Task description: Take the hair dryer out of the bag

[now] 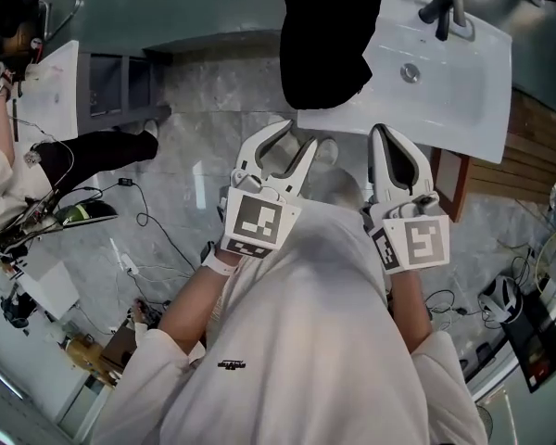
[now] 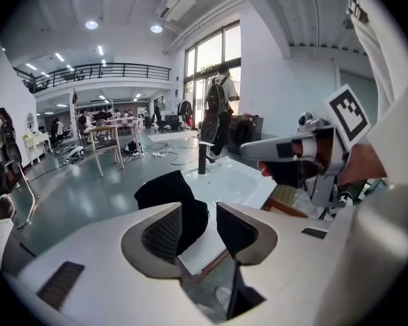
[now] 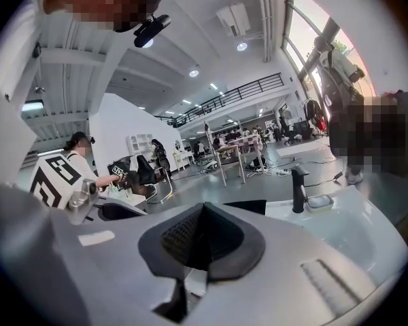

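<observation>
White sink (image 1: 463, 91) fills 1 o'clock of the head view, over grey marbled floor (image 1: 199, 128). Black bag (image 1: 326, 49) slumps across the sink's 9 o'clock rim, part on the basin, part overhanging. Hair dryer not visible in any view; presumably hidden by the bag.

Left tool (image 1: 296, 137) at the bag's 6 o'clock, near it but not touching. Jaws apart, nothing between the pads; the bag shows through the gap, farther off. Right tool (image 1: 382, 135) at the bag's 5 o'clock, in front of the sink's near edge. Jaws together, pads meeting, nothing clamped.

Black faucet (image 1: 443, 12) at the basin's 1 o'clock. Round drain (image 1: 410, 72) just beside it, toward 7 o'clock.
</observation>
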`<move>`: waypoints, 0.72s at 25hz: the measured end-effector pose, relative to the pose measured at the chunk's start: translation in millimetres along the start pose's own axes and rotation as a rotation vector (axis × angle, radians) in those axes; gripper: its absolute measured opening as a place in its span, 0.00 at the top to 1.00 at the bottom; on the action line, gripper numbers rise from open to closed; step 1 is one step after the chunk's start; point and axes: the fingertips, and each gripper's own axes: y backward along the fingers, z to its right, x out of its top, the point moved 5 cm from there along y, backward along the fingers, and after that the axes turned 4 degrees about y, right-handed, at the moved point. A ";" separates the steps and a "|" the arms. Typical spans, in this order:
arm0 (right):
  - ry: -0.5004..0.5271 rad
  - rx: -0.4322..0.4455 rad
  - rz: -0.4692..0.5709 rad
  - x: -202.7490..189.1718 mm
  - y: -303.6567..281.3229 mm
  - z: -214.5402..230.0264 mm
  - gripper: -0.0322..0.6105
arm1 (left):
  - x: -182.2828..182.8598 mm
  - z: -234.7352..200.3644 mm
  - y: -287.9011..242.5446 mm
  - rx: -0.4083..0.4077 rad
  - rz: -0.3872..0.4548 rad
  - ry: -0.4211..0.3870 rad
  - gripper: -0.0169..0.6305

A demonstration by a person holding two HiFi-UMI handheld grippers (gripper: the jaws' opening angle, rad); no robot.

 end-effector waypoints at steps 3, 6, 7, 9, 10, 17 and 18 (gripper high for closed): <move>0.005 0.010 -0.007 -5.3 0.3 4.2 0.94 | -14.2 2.3 -19.6 0.003 -0.052 -0.043 0.70; -0.006 0.009 -0.011 -12.1 -0.7 9.6 0.94 | -28.2 -0.8 -38.7 0.042 -0.089 -0.099 0.65; -0.009 0.007 -0.016 -15.1 -1.6 11.6 0.94 | -33.3 -1.9 -45.2 0.049 -0.105 -0.120 0.63; -0.017 0.003 -0.026 -21.5 -4.5 15.4 0.94 | -44.1 -4.0 -58.4 0.051 -0.139 -0.162 0.61; -0.021 0.001 -0.031 -24.5 -6.2 17.2 0.94 | -49.2 -4.9 -65.1 0.046 -0.155 -0.178 0.61; -0.005 0.045 -0.056 -43.8 -18.8 19.7 0.93 | -74.8 -13.9 -105.0 0.049 -0.227 -0.281 0.60; -0.006 0.053 -0.064 -46.9 -20.7 19.0 0.91 | -78.7 -15.6 -109.8 0.054 -0.235 -0.301 0.60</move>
